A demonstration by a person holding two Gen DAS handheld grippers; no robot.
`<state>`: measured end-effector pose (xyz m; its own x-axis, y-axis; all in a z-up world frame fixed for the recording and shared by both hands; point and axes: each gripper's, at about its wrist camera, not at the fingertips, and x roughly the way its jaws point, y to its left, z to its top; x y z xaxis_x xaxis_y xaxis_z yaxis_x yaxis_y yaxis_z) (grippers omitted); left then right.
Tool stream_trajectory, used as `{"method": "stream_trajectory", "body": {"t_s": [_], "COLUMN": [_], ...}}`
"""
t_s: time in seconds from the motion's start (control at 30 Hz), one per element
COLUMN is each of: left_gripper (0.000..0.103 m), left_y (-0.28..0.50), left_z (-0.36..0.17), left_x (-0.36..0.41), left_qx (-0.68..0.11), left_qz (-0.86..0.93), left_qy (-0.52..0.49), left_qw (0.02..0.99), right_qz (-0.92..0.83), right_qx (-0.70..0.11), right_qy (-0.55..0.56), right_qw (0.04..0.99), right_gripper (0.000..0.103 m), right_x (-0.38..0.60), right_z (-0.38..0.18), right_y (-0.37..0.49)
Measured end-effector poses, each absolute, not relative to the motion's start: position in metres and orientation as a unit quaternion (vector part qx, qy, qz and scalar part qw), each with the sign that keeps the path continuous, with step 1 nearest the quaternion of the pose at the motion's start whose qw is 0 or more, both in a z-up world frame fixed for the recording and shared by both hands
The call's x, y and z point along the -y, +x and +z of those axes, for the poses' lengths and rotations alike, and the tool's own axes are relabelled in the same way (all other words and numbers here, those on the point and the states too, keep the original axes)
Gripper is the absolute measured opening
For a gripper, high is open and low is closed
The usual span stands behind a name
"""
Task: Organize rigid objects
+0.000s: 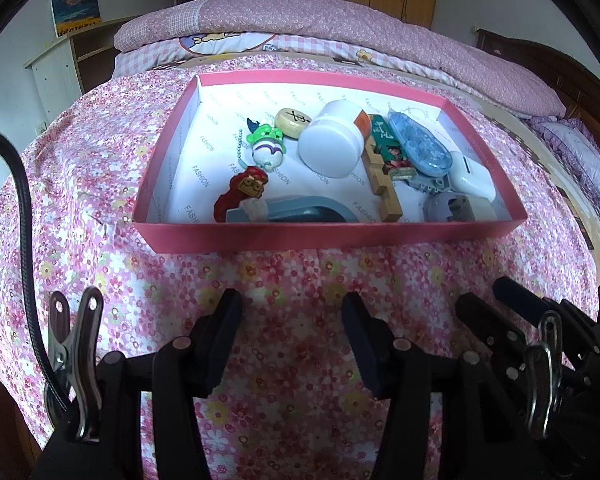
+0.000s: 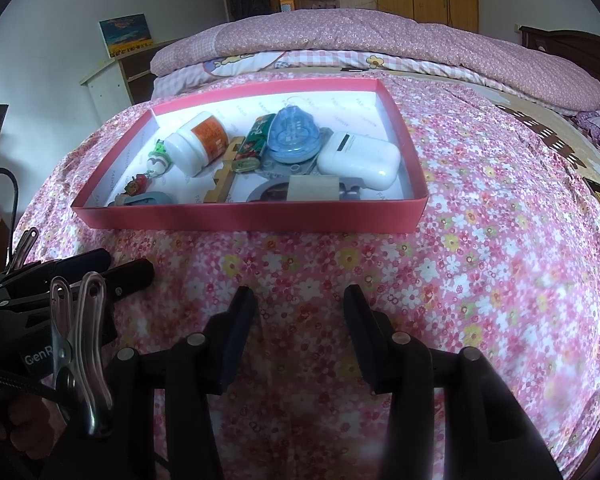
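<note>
Seemingly near its close, the tidying is caught with every small object gathered inside a shallow pink cardboard box lid (image 1: 324,236) set on a floral pink bedspread (image 1: 100,208). Nothing is seen loose on the cloth. Both tools are held short of the lid's near wall: the left gripper (image 1: 292,340) and the right gripper (image 2: 300,336) are each shown with jaws parted, moderately wide and empty, only cloth between them.

At the lid's centre a white plastic jar with an orange label (image 1: 334,140) is laid on its side, cap toward 7 o'clock in the left view, long axis running 1 to 7. Beside it, a notched wooden puzzle bar (image 1: 380,184) is laid from 11 to 5. At 3 o'clock a white earbud case (image 2: 358,160) is seen flat.

If anything remains, a reach over the near wall would be called for, jaws aligned across the chosen object's short side.
</note>
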<state>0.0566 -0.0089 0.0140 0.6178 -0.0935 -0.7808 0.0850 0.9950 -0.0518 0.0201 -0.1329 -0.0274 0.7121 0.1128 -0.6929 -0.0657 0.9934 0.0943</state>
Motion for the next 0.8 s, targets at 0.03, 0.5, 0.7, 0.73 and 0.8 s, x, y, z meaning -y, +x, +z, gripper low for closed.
{"method": "stream_trajectory", "body": {"t_s": [0.03,0.5,0.7,0.73,0.8], "left_gripper": [0.055,0.055,0.055,0.055,0.055], "left_y": [0.0565,0.0564,0.0560,0.0558,0.0553], "left_z": [0.0140,0.0140,0.0143,0.0147,0.0152], "left_x": [0.0084,0.0091,0.0088,0.0088,0.0094], "left_qx": [-0.434,-0.434,-0.434,-0.433,-0.433], "left_qz": [-0.050,-0.049,-0.049,-0.048,-0.046], "left_qy": [-0.005,-0.005,-0.004,-0.004,-0.002], "left_qw": [0.899,0.900,0.900,0.900,0.900], "right_qz": [0.048,0.048,0.048,0.048,0.048], "right_qx": [-0.376,-0.375,-0.374,-0.374,-0.372], "right_qy": [0.031,0.030,0.030,0.030,0.031], "right_qw": [0.925,0.925,0.925,0.926,0.926], "right_gripper": [0.048,0.048,0.048,0.048,0.048], "right_x": [0.1331,0.1330,0.1332,0.1334,0.1335], "right_z": [-0.0273,-0.0267,-0.0265,-0.0261,-0.0256], "right_y": [0.0203,0.0201,0.0201,0.0203,0.0205]}}
